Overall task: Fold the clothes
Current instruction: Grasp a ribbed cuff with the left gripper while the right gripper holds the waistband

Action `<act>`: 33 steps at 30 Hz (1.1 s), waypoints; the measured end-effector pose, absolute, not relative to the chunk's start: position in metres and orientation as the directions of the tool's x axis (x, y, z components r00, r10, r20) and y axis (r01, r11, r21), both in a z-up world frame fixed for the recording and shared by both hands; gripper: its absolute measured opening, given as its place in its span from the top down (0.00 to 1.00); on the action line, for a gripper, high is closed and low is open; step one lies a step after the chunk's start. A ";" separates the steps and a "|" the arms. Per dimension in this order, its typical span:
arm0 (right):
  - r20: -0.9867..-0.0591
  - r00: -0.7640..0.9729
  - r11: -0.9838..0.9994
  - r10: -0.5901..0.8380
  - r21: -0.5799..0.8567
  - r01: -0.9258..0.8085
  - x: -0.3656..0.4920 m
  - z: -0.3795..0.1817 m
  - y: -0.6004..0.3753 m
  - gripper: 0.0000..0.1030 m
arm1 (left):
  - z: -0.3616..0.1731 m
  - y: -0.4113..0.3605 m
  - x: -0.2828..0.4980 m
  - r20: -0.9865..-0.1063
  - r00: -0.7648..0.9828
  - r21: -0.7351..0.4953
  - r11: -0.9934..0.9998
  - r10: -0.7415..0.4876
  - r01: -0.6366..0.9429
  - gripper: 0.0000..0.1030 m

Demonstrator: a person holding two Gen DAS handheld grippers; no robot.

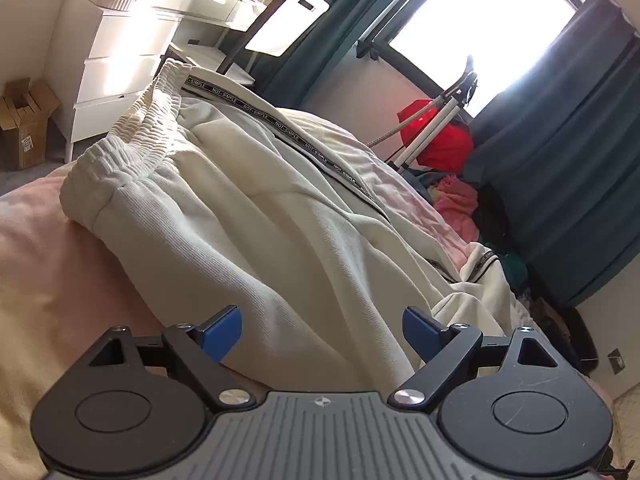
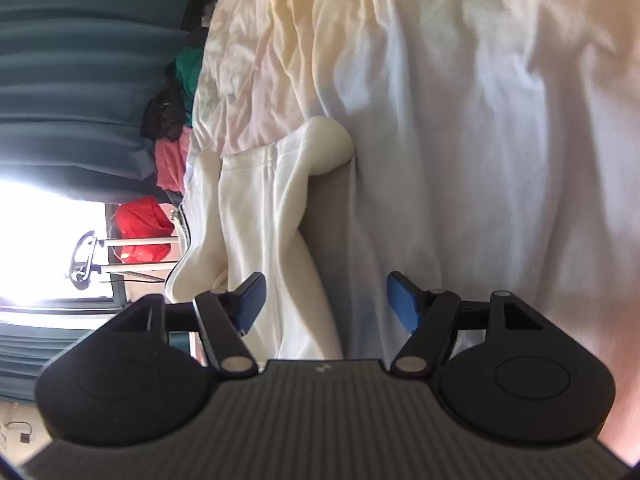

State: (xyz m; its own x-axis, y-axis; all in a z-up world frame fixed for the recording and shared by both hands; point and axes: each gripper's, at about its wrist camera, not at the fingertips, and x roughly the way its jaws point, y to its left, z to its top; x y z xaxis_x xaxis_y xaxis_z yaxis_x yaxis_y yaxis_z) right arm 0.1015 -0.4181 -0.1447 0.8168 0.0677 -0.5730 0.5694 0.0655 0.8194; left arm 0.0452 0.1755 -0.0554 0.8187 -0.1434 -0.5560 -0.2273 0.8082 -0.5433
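Cream sweatpants (image 1: pixel 248 216) lie spread over the pink bed sheet (image 1: pixel 48 280), with the gathered waistband (image 1: pixel 136 132) at the far left and a black lettered side stripe (image 1: pixel 288 128) along the far edge. My left gripper (image 1: pixel 320 332) hovers low over the near part of the pants; its blue pads (image 1: pixel 222 332) stand wide apart and press on nothing. In the right wrist view a cream pant leg (image 2: pixel 276 208) runs along the sheet (image 2: pixel 480 120). My right gripper (image 2: pixel 326 304) is open above it, the left pad (image 2: pixel 250 304) over the cloth.
A white chest of drawers (image 1: pixel 116 68) and a cardboard box (image 1: pixel 24 124) stand beyond the bed on the left. Teal curtains (image 1: pixel 568 184) flank a bright window (image 1: pixel 480 24). A red bag (image 1: pixel 436 136), a white stand (image 1: pixel 428 132) and a pile of clothes (image 1: pixel 460 204) sit beside the bed.
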 end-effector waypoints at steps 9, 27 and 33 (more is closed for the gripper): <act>-0.582 0.812 0.199 0.039 0.801 0.565 0.136 -0.141 -0.427 0.32 | -0.066 0.175 0.050 -0.591 0.794 -0.528 0.812 -0.141 -0.248 0.13; -0.425 0.810 0.481 -0.403 0.655 0.583 0.096 -0.076 -0.501 0.95 | -0.088 0.230 0.043 -0.540 0.814 -0.770 0.515 -0.212 -0.377 0.08; -0.594 0.717 0.244 -0.365 0.682 0.690 0.070 -0.127 -0.544 0.94 | -0.113 0.256 0.052 -0.586 0.796 -0.765 0.425 -0.149 -0.484 0.07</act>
State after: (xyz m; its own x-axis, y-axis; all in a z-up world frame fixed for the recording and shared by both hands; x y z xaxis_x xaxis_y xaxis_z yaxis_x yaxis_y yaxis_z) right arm 0.0696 -0.5438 -0.1273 0.7166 -0.3654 -0.5941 0.6897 0.2440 0.6818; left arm 0.0516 0.2557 -0.1128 0.7962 -0.1486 -0.5865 -0.4843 0.4246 -0.7650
